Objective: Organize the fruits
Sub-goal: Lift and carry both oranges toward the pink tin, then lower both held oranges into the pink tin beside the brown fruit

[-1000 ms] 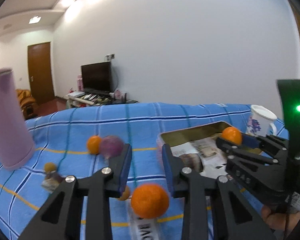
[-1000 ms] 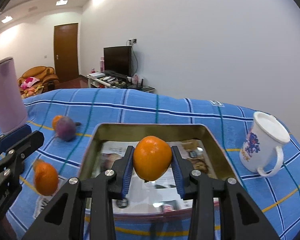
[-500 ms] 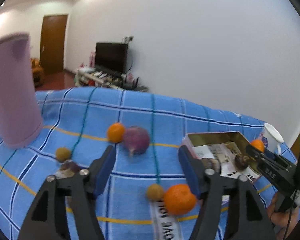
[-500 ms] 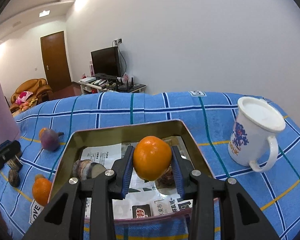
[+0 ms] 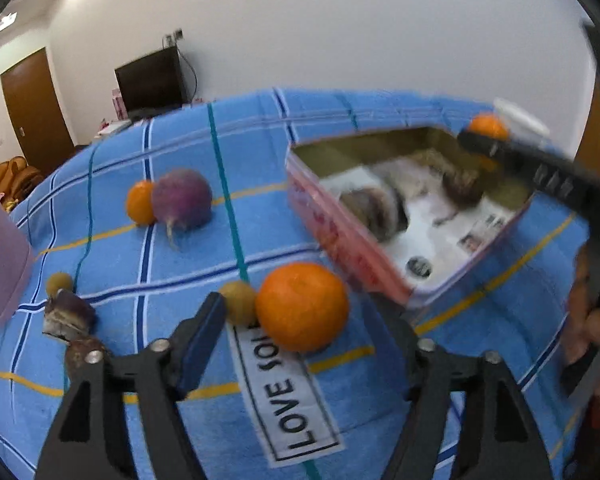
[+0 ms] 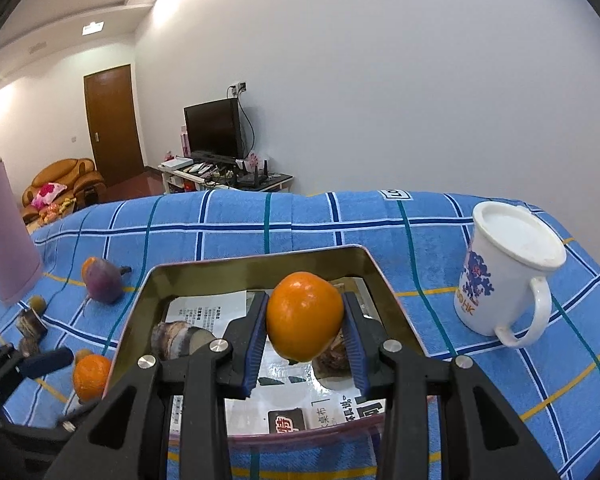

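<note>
An orange (image 5: pixel 302 306) lies on the blue checked cloth between the fingers of my left gripper (image 5: pixel 294 316). Its jaws are opening and the pads stand clear of the fruit on both sides. My right gripper (image 6: pixel 305 312) is shut on a second orange (image 6: pixel 305 320), held in the air above the open tin box (image 6: pixel 260 260). The tin (image 5: pixel 340 232) is lined with newspaper and holds two brownish pieces (image 6: pixel 180 334). From the left wrist view the right gripper's orange (image 5: pixel 488 126) shows over the tin's far corner.
On the cloth left of the tin lie a purple round fruit (image 5: pixel 182 198), a small orange (image 5: pixel 139 202), two small yellowish fruits (image 5: pixel 238 302), and dark brown pieces (image 5: pixel 70 314). A pink cup (image 5: pixel 0 264) stands far left; a white mug (image 6: pixel 504 276) stands right of the tin.
My left gripper's jaws have spread wide and it has dipped toward the orange on the cloth, which now sits between its fingers. The right gripper shifted over the tin, still holding its orange.
</note>
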Tool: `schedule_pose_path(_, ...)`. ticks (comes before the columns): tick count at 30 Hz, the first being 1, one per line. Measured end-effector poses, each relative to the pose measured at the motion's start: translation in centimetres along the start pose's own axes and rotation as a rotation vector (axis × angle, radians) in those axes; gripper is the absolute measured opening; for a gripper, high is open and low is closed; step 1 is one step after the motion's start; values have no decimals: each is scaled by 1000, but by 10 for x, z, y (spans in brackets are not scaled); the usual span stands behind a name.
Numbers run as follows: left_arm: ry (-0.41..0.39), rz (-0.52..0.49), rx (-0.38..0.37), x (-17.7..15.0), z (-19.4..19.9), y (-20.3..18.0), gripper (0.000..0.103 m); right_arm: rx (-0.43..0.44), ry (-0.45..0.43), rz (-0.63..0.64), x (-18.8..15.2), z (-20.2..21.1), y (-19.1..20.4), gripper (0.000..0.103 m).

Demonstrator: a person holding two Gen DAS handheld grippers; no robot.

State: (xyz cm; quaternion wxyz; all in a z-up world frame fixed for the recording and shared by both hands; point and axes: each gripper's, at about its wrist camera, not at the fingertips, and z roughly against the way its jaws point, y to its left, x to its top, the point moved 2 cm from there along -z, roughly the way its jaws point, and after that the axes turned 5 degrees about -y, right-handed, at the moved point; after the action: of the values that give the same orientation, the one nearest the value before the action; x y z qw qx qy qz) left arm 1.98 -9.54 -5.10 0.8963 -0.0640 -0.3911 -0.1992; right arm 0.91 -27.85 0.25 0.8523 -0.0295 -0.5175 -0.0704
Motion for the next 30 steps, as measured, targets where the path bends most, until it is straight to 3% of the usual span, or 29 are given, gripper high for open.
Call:
schedule_pose_path(2,34,0,24,0,-8,1,80,5,3,-4,0,0,-1,38)
schedule_pose_path(5,12,-26,27,6,-9,-1,72,5,2,7,0,1,0,38)
schedule_pose_path(10,1,-53,21,8,-10,-4,70,2,2,-5,0,1,-3,38)
schedule_pose_path(12,-43,-27,5,11,-2,-2,60,2,1,-13,0,1,-4,38)
schedule_pose_path(13,-77,-15,-13,14,4,1,47,2,-1,-16,1,2,-5,38)
schedule_pose_path(14,-109,0,-4,17,10,2,47,1,-4,-15,1,2,-6,38)
schedule_pose_path(17,-147,15,6,28,15,6,47,-15,-15,3,3,3,-6,38)
schedule_pose_path(21,-87,50,-43,26,4,18,52,-17,-12,-12,4,3,-10,38)
schedule_pose_path(23,-61,25,-34,24,0,16,68,-12,-9,-20,5,3,-11,38)
schedule_pose_path(27,-28,-7,-7,20,-10,13,70,-12,-12,-7,5,4,-9,38)
schedule_pose_path(30,55,-19,8,18,-32,10,70,-11,-12,-3,5,4,-8,38)
